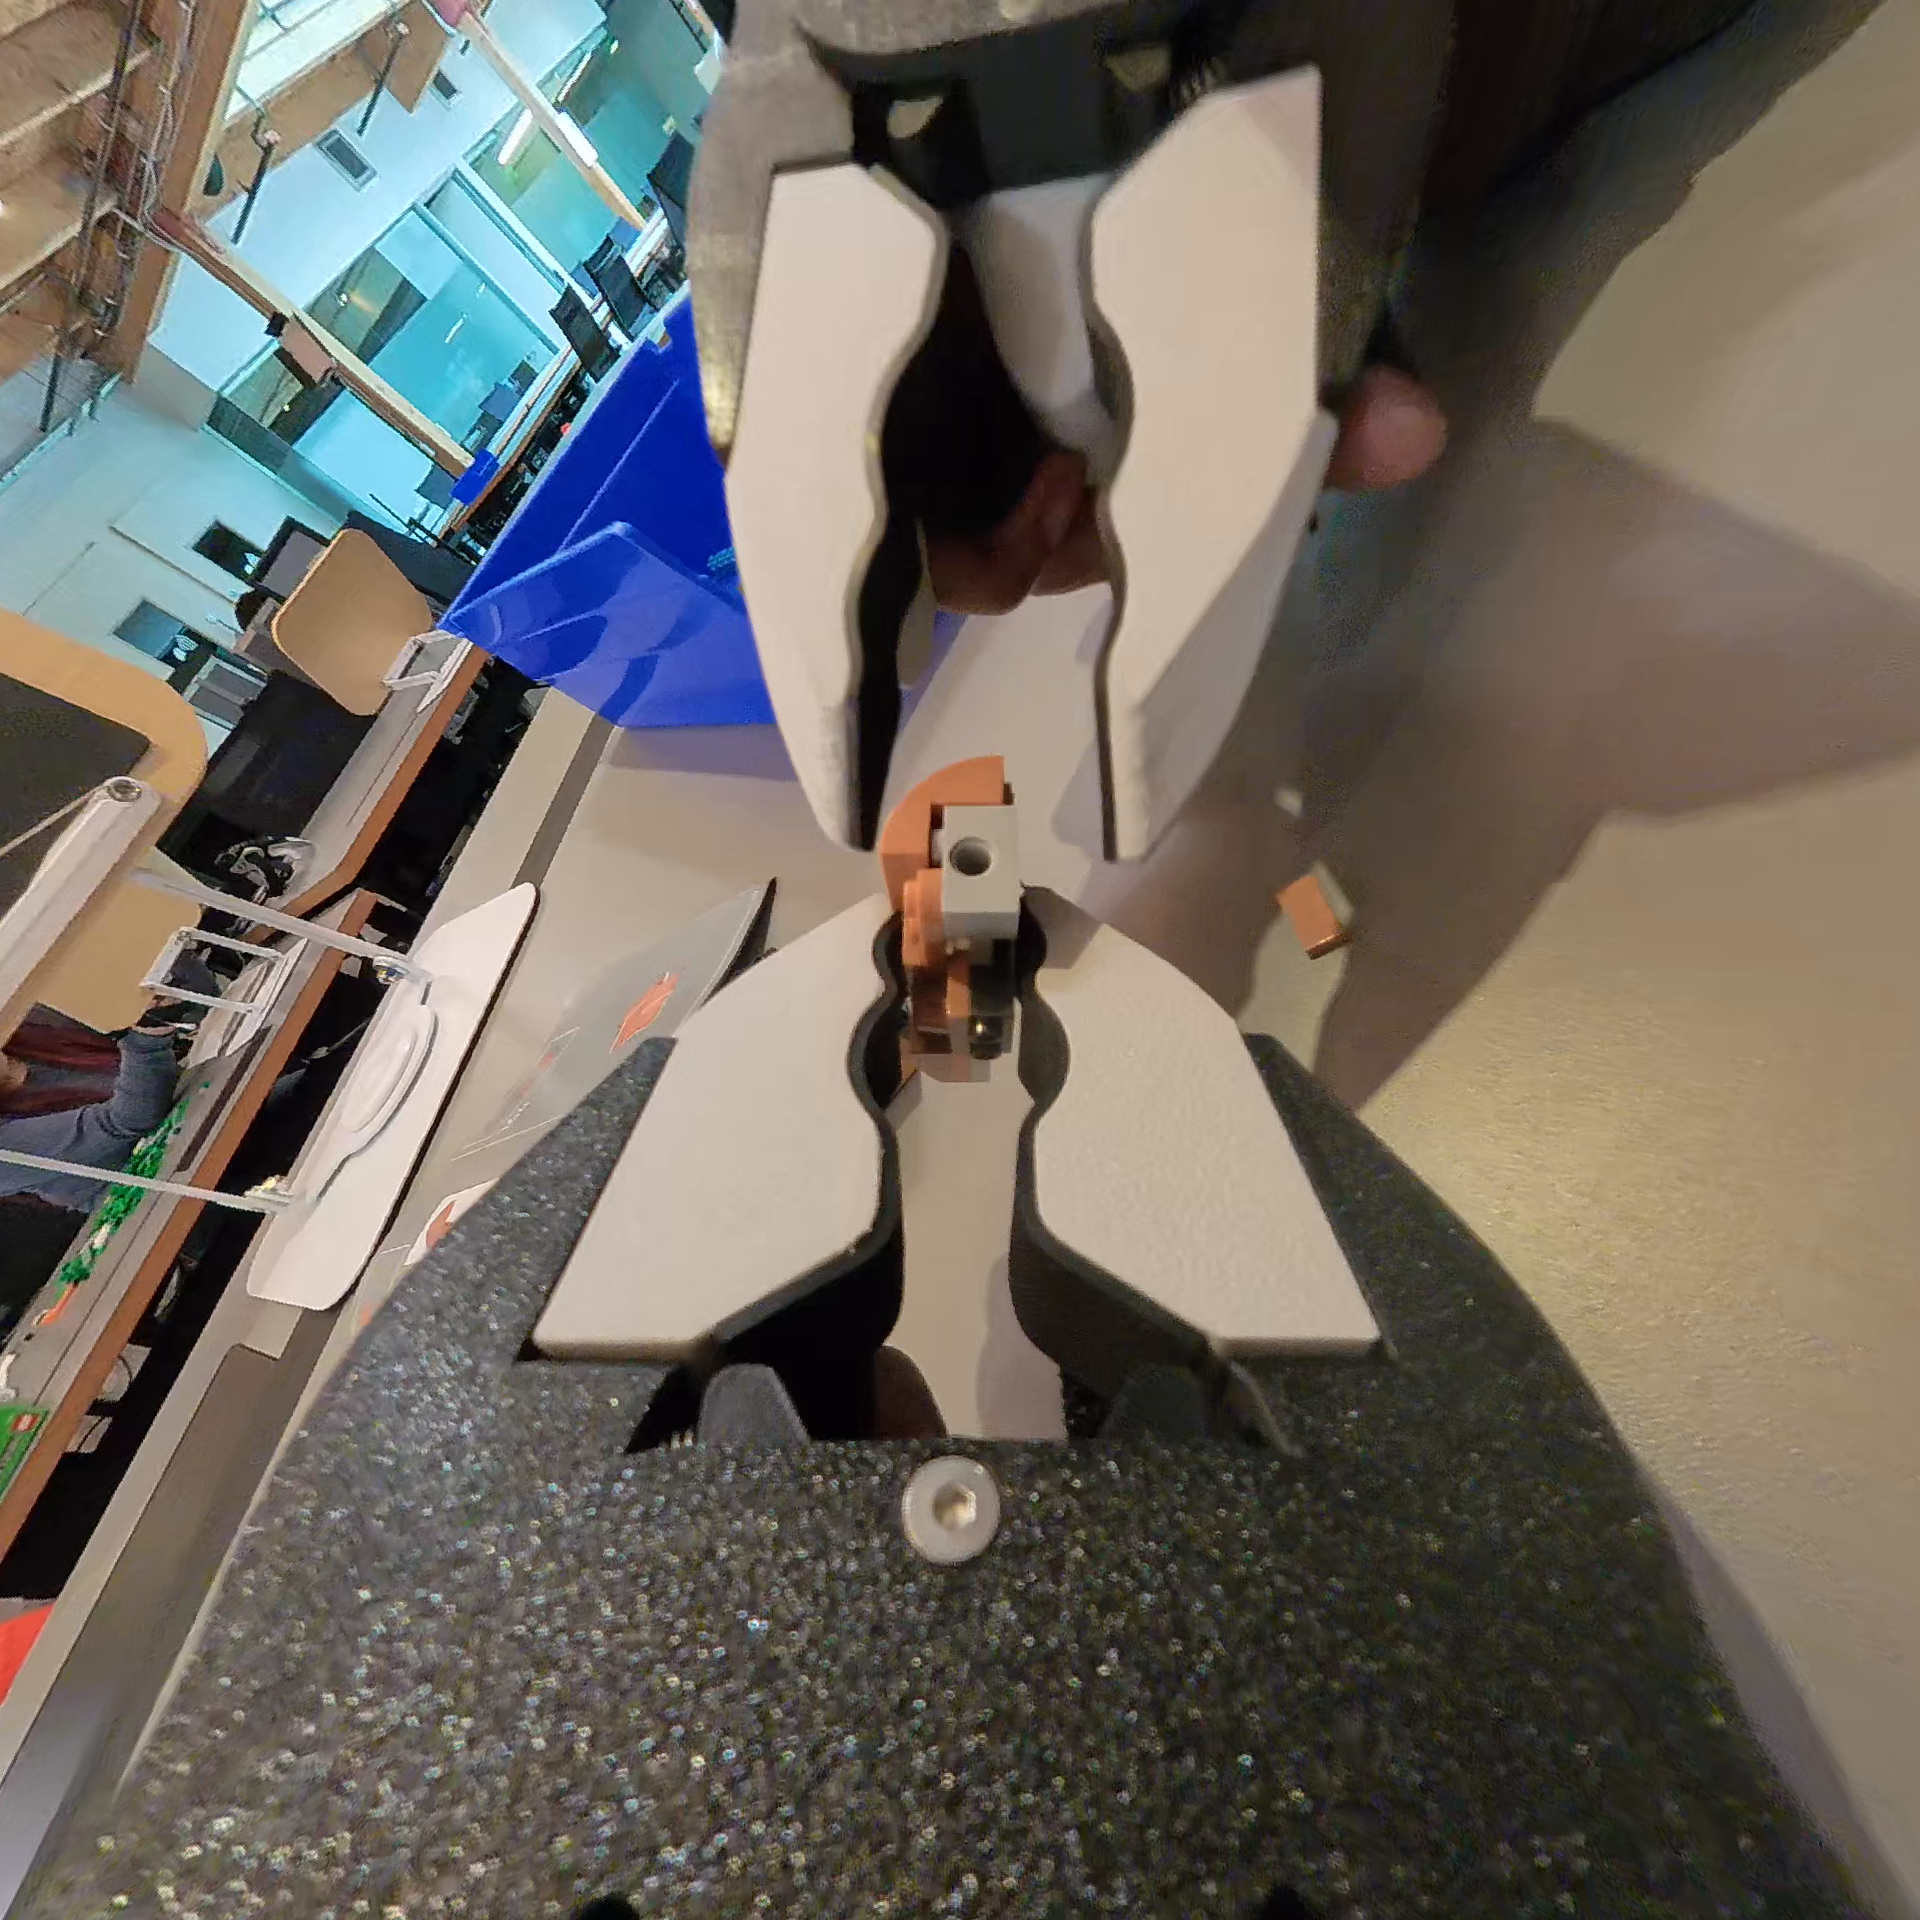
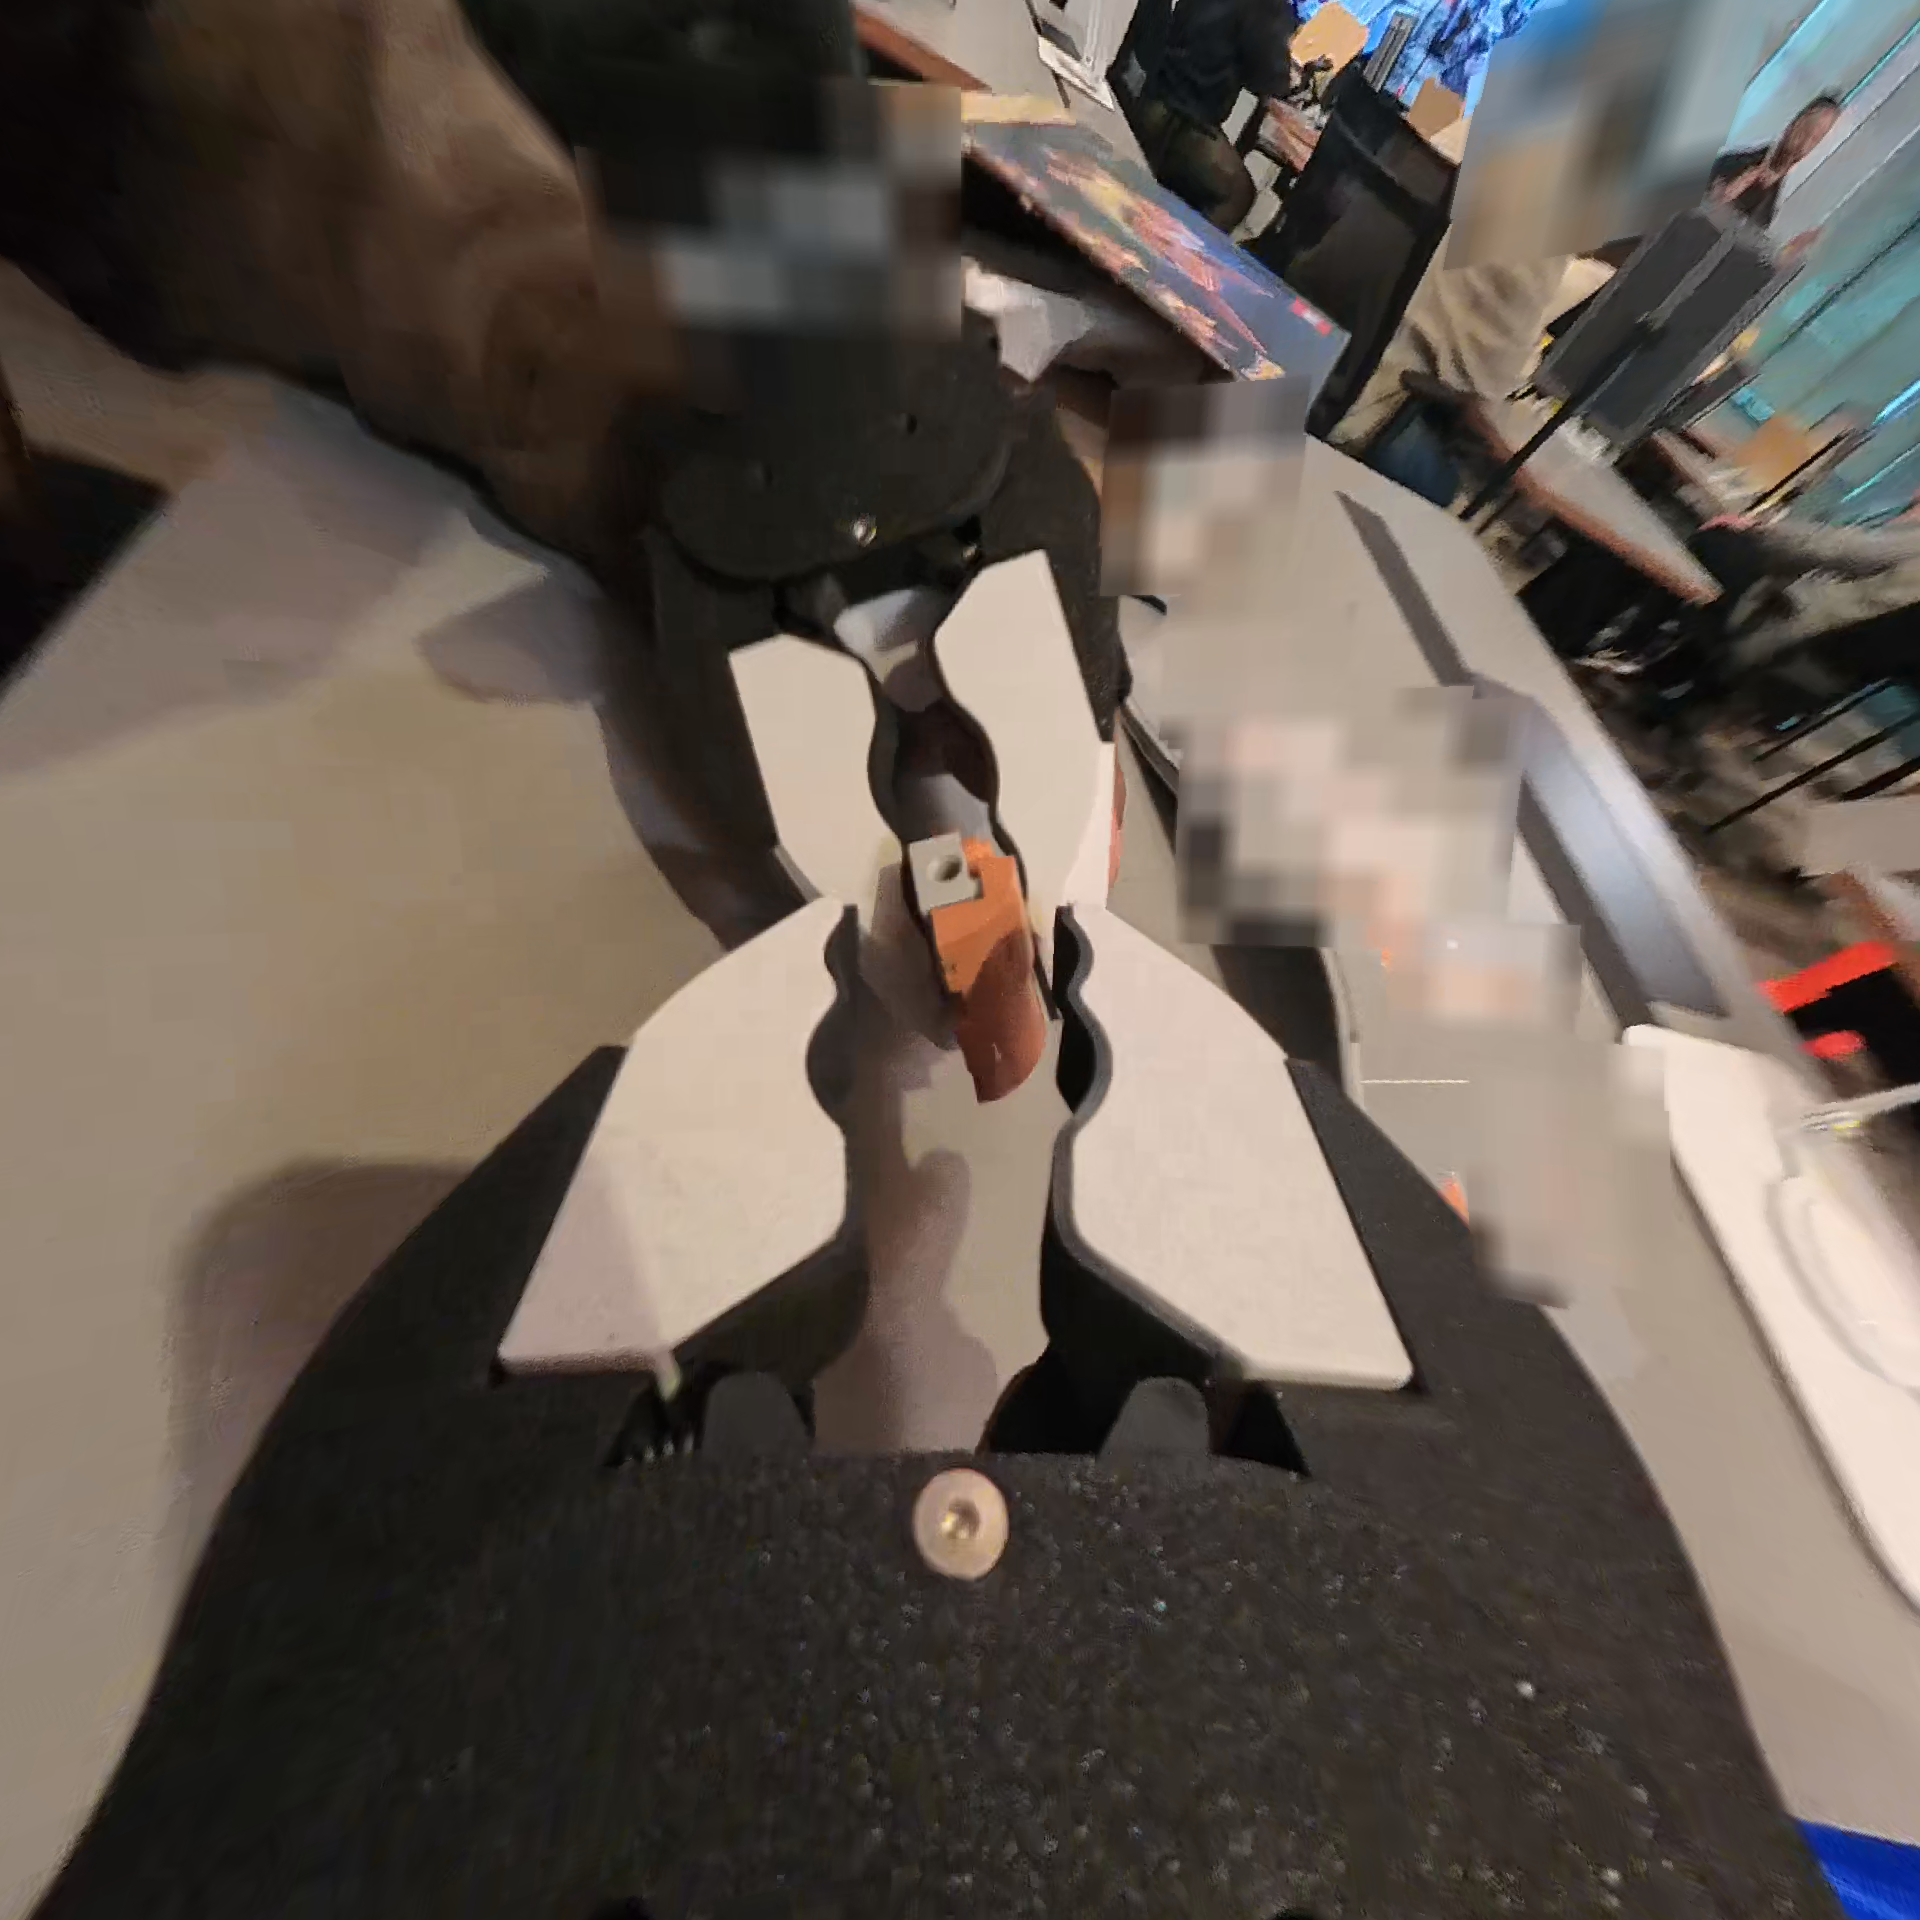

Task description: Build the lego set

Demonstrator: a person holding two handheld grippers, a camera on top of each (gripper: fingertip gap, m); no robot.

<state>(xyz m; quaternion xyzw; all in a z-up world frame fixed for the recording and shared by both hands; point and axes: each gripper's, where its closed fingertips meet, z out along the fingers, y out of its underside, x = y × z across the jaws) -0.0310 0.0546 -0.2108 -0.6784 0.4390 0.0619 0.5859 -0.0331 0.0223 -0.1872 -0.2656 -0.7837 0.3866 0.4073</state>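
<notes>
A small lego assembly point(image 1: 951, 966) of brown pieces and a grey brick with a round hole is held above the table. My left gripper point(image 1: 956, 925) is shut on its lower part. My right gripper point(image 1: 987, 842) comes in from the opposite side, tip to tip with the left one. Its fingers are open and stand on either side of the assembly's top, with a gap on both sides. In the right wrist view the assembly point(image 2: 987, 966) sits between my right gripper's point(image 2: 956, 925) open fingers, nearer the right-hand one, and the left gripper point(image 2: 951, 862) clamps it from behind.
A loose brown tile point(image 1: 1314, 914) lies on the grey table point(image 1: 1662, 1143) to the right. A blue bin point(image 1: 623, 603), an instruction sheet point(image 1: 644, 1008) and a white tray point(image 1: 395, 1091) lie to the left. A picture box point(image 2: 1143, 239) lies behind. People sit at other tables. Left and right tips are no more than a few centimetres apart.
</notes>
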